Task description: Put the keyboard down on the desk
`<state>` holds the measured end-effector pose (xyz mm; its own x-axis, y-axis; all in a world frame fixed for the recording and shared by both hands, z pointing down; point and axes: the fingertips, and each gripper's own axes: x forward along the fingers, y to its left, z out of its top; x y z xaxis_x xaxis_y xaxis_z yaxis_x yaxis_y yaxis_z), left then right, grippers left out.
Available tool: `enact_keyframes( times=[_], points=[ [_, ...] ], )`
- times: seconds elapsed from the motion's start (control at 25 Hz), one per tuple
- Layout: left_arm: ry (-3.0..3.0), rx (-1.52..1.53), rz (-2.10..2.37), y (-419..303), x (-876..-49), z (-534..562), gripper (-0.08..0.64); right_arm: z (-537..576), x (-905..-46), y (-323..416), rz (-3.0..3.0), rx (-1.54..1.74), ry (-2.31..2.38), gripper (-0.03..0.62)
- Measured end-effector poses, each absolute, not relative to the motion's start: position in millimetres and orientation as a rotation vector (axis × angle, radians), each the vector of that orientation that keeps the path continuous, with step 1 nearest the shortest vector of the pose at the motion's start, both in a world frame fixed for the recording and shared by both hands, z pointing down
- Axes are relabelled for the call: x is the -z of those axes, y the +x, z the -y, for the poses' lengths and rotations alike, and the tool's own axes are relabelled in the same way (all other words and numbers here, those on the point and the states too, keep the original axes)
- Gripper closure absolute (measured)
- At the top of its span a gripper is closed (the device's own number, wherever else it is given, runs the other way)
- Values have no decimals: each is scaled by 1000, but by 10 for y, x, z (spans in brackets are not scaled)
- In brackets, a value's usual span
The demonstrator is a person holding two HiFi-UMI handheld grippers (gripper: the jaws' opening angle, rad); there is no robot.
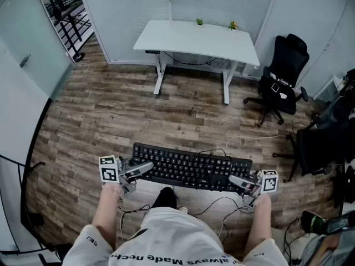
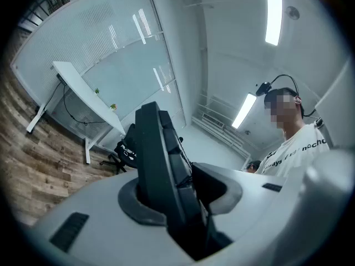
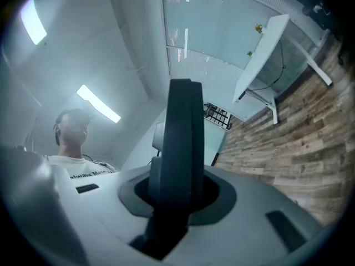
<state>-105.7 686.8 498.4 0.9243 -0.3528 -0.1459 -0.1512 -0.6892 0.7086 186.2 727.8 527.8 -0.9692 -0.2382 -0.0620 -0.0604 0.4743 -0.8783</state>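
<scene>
- Wood-plank floor [image 1: 111,110] lies below me; white desk [image 1: 194,37] stands well ahead, office chair [image 1: 280,76] beside it.
- My left gripper [image 1: 145,168] and right gripper [image 1: 236,180] each clamp one keyboard [image 1: 188,168] end.

Person in white short-sleeved T-shirt [image 1: 166,238] with black lettering, black shoe [image 1: 165,197]; grey left tool [image 1: 145,168] and right tool [image 1: 237,180], each bearing a white cube [image 1: 109,169] with black square markers.

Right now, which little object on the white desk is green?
The left object is green; the right object, nearer the black chair, looks yellowish.
</scene>
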Motion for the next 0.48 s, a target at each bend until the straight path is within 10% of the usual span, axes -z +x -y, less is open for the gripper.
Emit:
enact_keyframes(
  times=[0.48],
  points=[
    [2328, 382, 364, -1409, -4921, -6222, 396, -6568, -5164, 1528, -2609, 1462, -272, 477]
  ],
)
